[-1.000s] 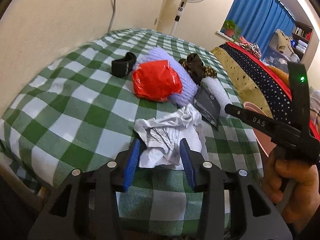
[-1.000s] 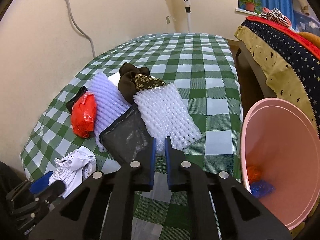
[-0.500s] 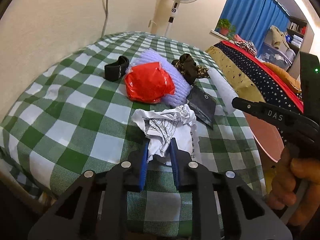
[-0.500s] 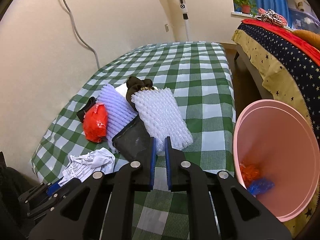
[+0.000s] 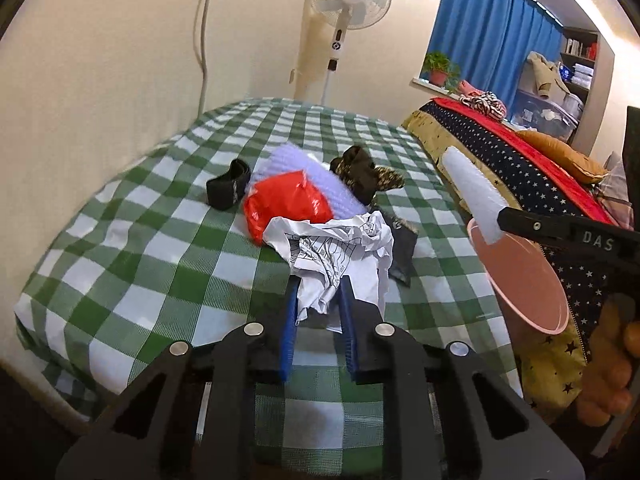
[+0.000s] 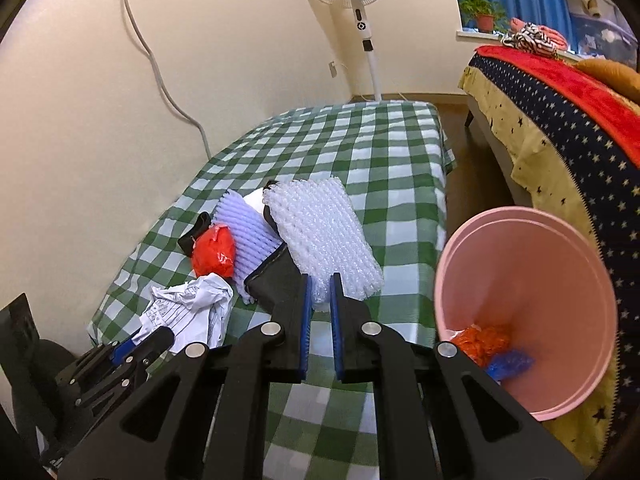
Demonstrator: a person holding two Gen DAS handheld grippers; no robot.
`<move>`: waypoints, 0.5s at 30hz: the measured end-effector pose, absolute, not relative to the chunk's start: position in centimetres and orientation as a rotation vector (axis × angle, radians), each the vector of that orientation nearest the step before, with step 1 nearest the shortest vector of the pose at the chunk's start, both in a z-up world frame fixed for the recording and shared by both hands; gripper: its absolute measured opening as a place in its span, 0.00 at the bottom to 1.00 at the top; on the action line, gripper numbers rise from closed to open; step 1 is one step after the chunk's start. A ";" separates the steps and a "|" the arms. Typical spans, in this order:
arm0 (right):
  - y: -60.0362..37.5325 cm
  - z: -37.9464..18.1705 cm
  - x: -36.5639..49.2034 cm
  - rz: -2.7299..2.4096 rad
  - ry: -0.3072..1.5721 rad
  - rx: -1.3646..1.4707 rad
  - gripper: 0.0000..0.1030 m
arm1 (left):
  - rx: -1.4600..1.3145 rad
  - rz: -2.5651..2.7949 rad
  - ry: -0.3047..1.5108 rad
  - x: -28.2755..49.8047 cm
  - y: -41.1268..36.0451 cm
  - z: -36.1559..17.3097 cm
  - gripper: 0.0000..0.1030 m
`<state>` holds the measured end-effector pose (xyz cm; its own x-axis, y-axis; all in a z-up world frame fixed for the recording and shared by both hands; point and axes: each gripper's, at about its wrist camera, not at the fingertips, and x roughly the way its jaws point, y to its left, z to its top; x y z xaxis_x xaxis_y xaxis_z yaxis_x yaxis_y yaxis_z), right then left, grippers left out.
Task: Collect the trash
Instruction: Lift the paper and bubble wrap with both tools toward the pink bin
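Checked tablecloth [image 5: 168,216], crumpled paper [image 5: 340,248], knobbly foam [image 6: 324,236]

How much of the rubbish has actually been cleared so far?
Done: orange and blue scraps lie in the pink bin. In hand: the left gripper pinches crumpled paper; the right gripper clamps white foam mesh. Left on the table: red bag, purple foam, black pouch, dark items.
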<state>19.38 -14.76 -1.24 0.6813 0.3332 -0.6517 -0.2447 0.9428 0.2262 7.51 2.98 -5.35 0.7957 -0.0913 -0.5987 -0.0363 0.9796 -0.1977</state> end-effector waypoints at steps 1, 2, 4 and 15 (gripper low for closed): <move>-15.0 -0.8 19.2 0.323 0.752 0.125 0.09 | -0.200 -0.032 0.646 7.4 2.9 -5.2 0.19; -15.2 -0.6 19.0 0.322 0.751 0.125 0.09 | -0.193 -0.034 0.639 7.3 2.8 -4.9 0.19; -15.7 0.1 18.6 0.324 0.750 0.134 0.09 | -0.186 -0.040 0.633 7.0 2.5 -4.6 0.19; -19.0 3.3 16.5 0.300 0.717 0.164 0.09 | -0.151 -0.080 0.585 6.5 0.5 -2.1 0.19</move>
